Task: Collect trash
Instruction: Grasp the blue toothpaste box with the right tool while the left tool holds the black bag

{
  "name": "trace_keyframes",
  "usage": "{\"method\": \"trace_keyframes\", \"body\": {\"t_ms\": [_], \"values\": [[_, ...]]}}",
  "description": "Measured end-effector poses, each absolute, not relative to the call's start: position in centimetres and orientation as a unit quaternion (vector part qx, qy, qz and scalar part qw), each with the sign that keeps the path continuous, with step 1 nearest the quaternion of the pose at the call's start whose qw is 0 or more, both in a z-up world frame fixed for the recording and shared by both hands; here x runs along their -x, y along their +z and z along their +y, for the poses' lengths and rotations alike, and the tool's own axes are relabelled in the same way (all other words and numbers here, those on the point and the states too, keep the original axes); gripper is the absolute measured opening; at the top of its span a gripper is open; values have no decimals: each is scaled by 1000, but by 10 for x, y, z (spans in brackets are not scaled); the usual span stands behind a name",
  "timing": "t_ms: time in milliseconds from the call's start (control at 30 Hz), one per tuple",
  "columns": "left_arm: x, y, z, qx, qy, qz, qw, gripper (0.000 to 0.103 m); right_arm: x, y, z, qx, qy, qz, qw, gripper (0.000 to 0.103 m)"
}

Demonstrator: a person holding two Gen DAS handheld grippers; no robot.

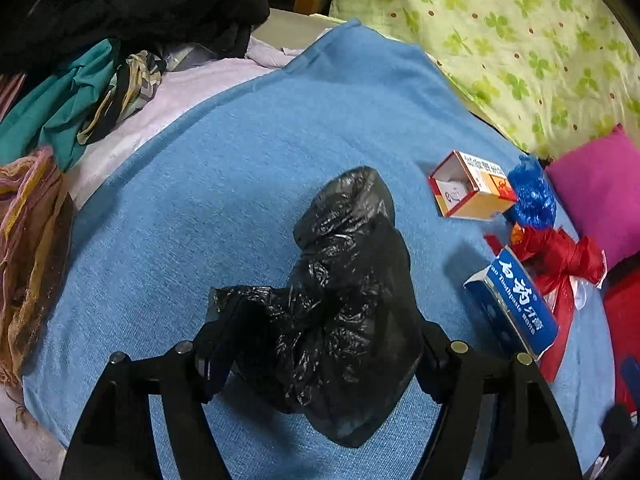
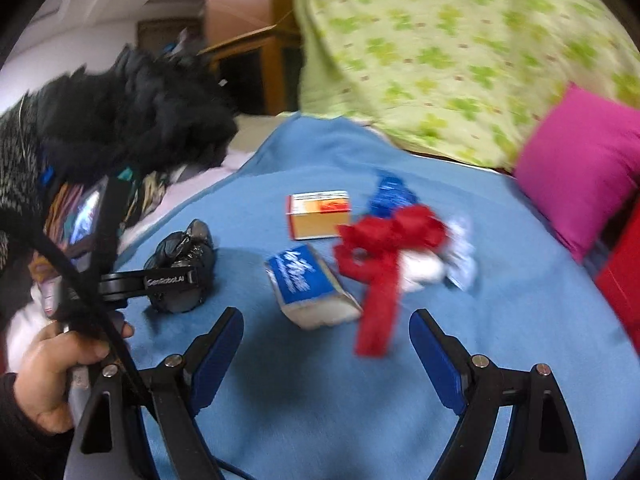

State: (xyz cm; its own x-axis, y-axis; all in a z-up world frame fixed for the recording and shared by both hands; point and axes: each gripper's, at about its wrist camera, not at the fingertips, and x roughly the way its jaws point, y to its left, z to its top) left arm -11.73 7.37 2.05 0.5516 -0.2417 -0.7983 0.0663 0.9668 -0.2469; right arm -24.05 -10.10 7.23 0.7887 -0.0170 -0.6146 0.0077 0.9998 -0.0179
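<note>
Left wrist view: left hand-held gripper [image 1: 316,344] is sitting released around the black trash bag [image 1: 344,280] lying on the blue blanket [image 1: 200,200]. Right hand-held gripper [image 2: 326,344] is hovering wide open, empty, near the toothpaste box [image 2: 308,284] and red wrapper [image 2: 384,252].

Two boxes [image 1: 472,186] [image 1: 514,306] — perhaps three bags [image 1: 344,288].
</note>
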Motion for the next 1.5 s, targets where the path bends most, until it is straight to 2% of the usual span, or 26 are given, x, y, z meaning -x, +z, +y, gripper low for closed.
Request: {"method": "trace_keyframes", "body": {"t_ms": [133,267,467,500,533,600,633,1067,1500], "values": [[113,20,81,114,-94,466,873,75,201,58,-97,27,8,357,934,87],[110,19,84,126,-95,464,872,63,175,44,-102,21,17,384,923,87],[110,18,82,124,-96,464,872,63,147,18,-107,12,17,418,908,87],[110,18,82,124,-97,464,872,60,145,17,-111,-4,18,423,906,85],[109,18,81,123,-98,464,872,57,145,15,-118,-26,16,424,905,75],[109,17,80,121,-102,464,871,44,146,16,-125,-46,15,424,904,70],[109,17,79,119,-104,465,871,43,148,17,-129,-58,15,424,904,68],[124,23,63,76,-123,444,884,36,249,61,-154,-159,-3,357,921,68],[157,27,32,1,-142,420,896,36,385,65,-220,-270,-90,304,909,68]]}}
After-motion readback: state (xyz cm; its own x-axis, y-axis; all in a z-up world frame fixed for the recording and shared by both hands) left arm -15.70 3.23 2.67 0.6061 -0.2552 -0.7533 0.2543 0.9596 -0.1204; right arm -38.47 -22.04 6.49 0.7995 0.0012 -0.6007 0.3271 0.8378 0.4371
